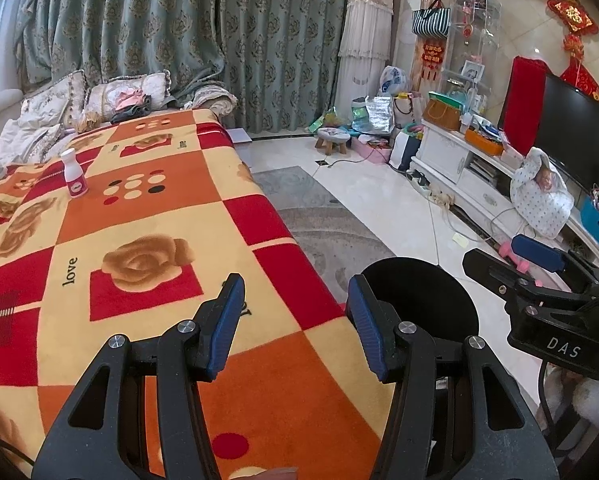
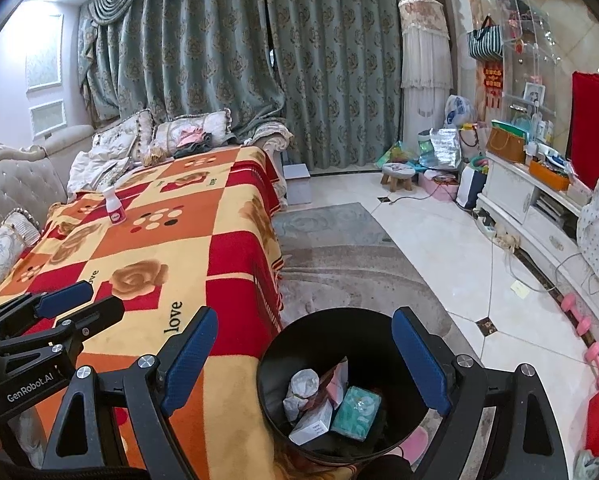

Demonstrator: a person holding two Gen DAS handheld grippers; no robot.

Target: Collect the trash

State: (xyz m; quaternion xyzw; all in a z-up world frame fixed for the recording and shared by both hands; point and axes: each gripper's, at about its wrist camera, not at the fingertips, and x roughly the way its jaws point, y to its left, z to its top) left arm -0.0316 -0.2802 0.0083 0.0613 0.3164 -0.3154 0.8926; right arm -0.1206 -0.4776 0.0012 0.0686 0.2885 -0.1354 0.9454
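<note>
Between pickups: left gripper (image 1: 295,320) and right gripper (image 2: 305,354) both spread wide and empty above the bin (image 2: 383,320), already holding paper and boxes; next, reach to the bottle (image 1: 74,174) standing far up the blanket (image 1: 147,208), likely the last item.

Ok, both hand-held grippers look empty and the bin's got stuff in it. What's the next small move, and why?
Probably reach the left hand-held gripper forward toward the small white bottle. It stands upright, alone, far across the blanket, the only loose item visible there. Both grippers are open and hold nothing, the right hand-held gripper hangs over the black bin, and the left is on the bottle's side.
</note>
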